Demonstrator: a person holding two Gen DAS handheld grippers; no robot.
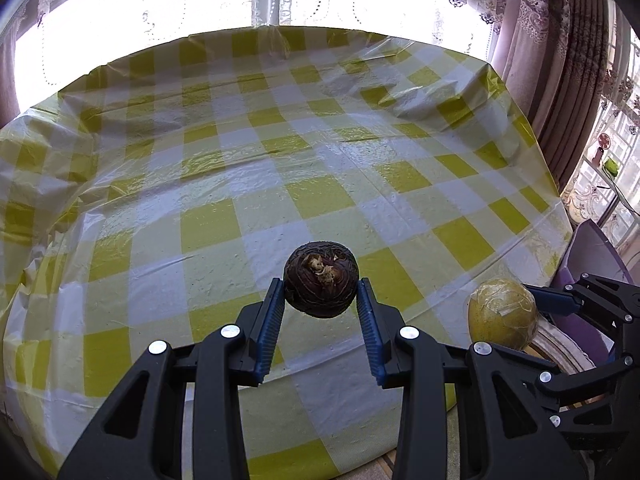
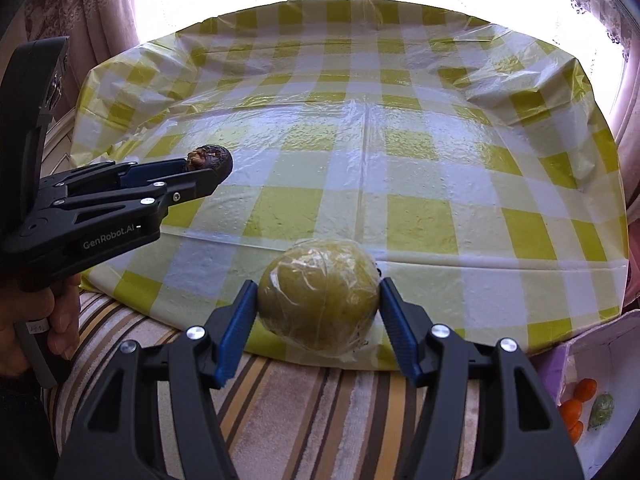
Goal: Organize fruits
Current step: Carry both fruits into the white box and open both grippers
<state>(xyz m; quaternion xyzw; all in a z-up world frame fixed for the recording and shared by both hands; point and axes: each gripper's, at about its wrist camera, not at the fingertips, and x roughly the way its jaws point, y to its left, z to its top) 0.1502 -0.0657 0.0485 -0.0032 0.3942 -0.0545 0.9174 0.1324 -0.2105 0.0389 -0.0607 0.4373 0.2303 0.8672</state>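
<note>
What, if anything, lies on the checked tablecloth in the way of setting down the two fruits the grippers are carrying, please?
Nothing visible does. The left gripper holds a dark brown fruit and the right gripper a film-wrapped green fruit, both above the near edge of the yellow checked tablecloth, which shows only wrinkles ahead of them.

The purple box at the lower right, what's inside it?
Inside the purple box, orange fruits and one greenish wrapped fruit show. The right gripper and picture edge hide the rest.
</note>
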